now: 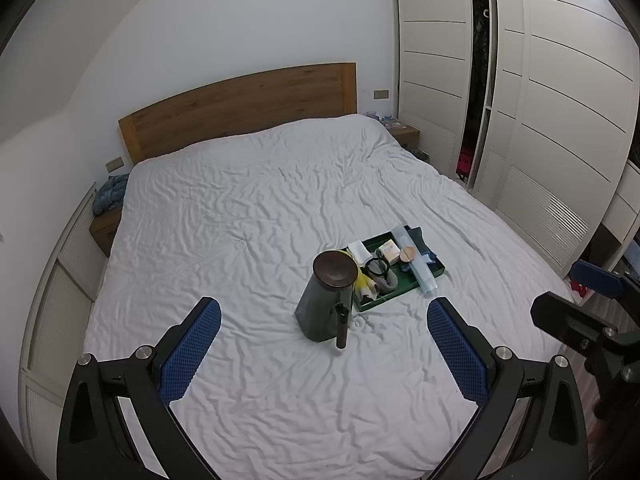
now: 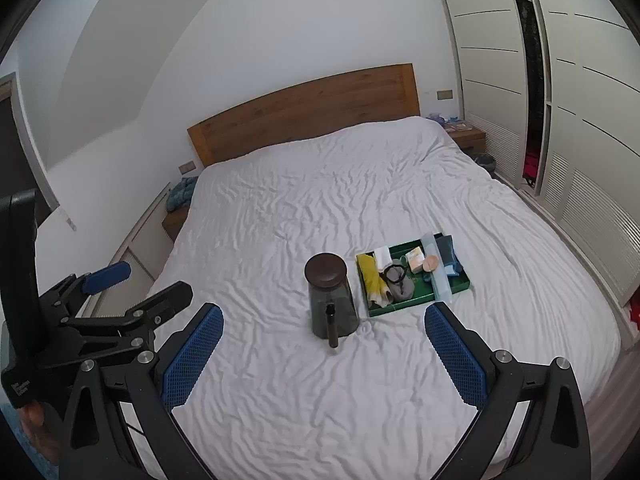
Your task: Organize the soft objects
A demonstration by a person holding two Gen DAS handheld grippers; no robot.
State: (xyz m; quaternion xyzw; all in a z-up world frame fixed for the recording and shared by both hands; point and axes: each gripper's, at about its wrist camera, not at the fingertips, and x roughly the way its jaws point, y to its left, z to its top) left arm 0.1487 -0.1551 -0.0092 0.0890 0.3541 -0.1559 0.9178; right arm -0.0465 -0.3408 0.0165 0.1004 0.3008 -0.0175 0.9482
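Green tray (image 2: 460, 286) on bed (image 2: 280, 380), beside lidded dark jar (image 2: 332, 300): yellow cloth (image 2: 370, 278), grey sock (image 2: 402, 290). Probably light, limp; pinch mid-fold. Left gripper (image 1: 324, 344) and right gripper (image 2: 324, 344): jaws apart, empty.

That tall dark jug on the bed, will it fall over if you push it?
Probably, if pushed near the top: the jug is tall and stands on a soft, wrinkled duvet, a wobbly base. It looks stiff, not squashy. Its handle faces the camera, so a low push or a grab there seems safer.
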